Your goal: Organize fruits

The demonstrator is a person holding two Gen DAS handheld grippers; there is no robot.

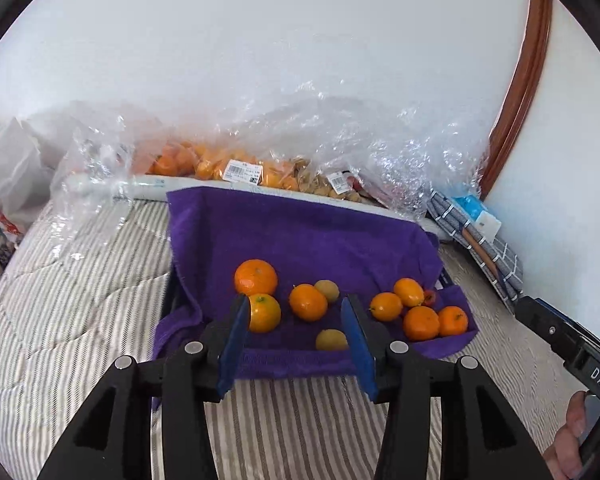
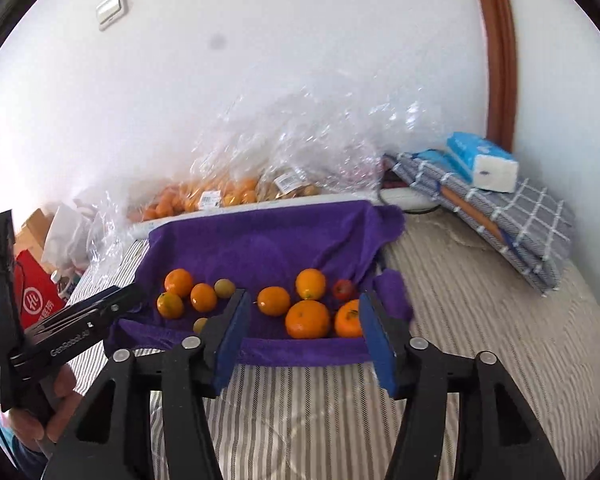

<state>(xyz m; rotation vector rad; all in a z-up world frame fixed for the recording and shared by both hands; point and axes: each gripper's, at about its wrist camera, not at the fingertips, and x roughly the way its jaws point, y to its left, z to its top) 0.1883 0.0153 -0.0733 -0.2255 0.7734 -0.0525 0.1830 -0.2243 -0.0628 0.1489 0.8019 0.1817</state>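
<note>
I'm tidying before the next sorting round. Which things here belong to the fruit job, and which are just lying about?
Job:
- loose orange citrus fruits
- small red fruit
- purple towel-lined tray
- clear plastic fruit bags

Lying about:
- blue tissue pack
- grey checked folded cloth
- red paper bag

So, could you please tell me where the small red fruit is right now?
In the right wrist view the small red fruit lies on the purple towel, near its right edge, just right of an orange and behind another orange.
</note>
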